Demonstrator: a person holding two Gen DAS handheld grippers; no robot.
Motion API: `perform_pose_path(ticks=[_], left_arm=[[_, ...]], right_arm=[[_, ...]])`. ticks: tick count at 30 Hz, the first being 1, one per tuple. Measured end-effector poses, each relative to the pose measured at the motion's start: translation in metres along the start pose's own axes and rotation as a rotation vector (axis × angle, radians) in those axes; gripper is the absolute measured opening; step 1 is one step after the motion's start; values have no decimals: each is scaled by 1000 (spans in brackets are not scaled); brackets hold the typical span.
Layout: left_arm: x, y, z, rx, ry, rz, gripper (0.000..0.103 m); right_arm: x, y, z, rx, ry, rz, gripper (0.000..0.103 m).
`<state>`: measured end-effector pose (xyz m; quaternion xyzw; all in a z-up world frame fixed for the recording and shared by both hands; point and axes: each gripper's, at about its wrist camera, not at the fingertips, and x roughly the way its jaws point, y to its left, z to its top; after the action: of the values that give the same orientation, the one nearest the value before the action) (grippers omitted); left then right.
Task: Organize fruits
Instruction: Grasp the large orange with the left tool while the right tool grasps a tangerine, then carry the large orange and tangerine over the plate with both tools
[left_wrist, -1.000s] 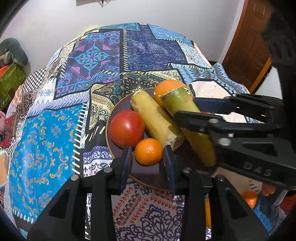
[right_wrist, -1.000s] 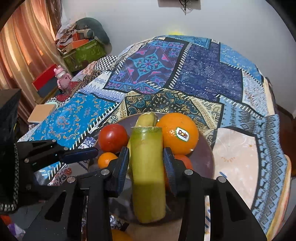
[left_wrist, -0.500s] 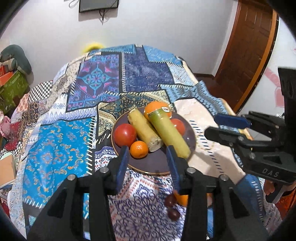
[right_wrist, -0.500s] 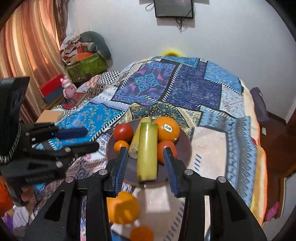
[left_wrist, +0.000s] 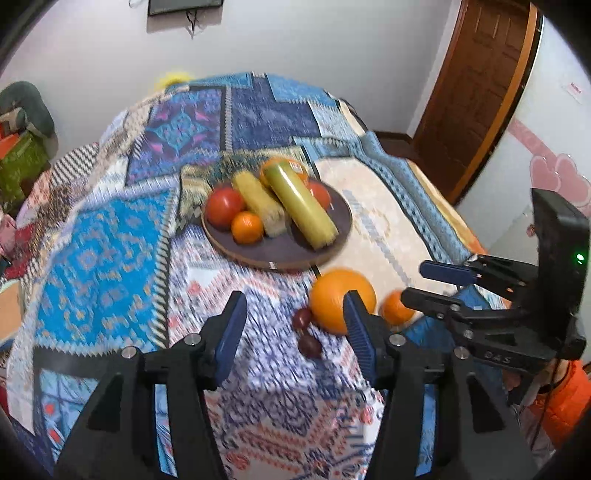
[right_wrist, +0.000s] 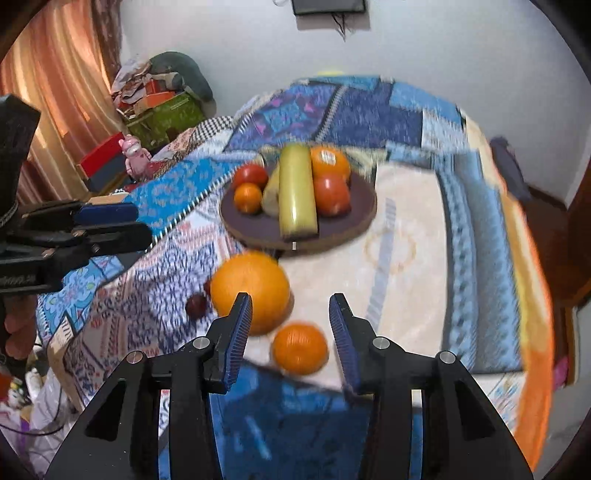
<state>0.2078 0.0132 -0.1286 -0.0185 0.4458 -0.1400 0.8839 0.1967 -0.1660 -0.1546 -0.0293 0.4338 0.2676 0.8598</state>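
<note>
Plate (left_wrist: 280, 254) sits near the middle of the patterned cloth (left_wrist: 110, 236) and carries two tomatoes, two long yellow-green stalks, a big orange and a small one

Still loose on the cloth toward its near edge: large orange (right_wrist: 251, 291), small orange (right_wrist: 300, 349), two dark red small fruits (left_wrist: 308, 334) just beside the large orange

Left gripper (left_wrist: 295, 325): jaws spread, have just been opening, nothing between them; only cloth and the dark fruits lie beyond

Right gripper (right_wrist: 290, 325): jaws apart, have opened slightly, pinching nothing; small orange shows in the gap, not touched by the pads

Judgement: task well along, plate mostly filled; four loose pieces left to move. Both views blurred
</note>
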Motion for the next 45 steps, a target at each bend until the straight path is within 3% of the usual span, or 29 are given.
perform_pose_path(ticks=[8,19,32,34,45], left_arm=[[30,-10,-24,0,88,-22,58],[58,-29,-13,16,102,-42,70],[102,-52,6,86,130,13,70],[107,-51,5,84,138,25,67],[90,-36,10,21,114,-39,65]], right_arm=[[21,-7,-25,47,76,9,40],[18,-8,-30,38,51,8,36],[-6,-31,-29,74,-6,-20,36],[-7,-31,-27,77,-9,-17,36],[-1,-34,-7,73,-35,-13,36]])
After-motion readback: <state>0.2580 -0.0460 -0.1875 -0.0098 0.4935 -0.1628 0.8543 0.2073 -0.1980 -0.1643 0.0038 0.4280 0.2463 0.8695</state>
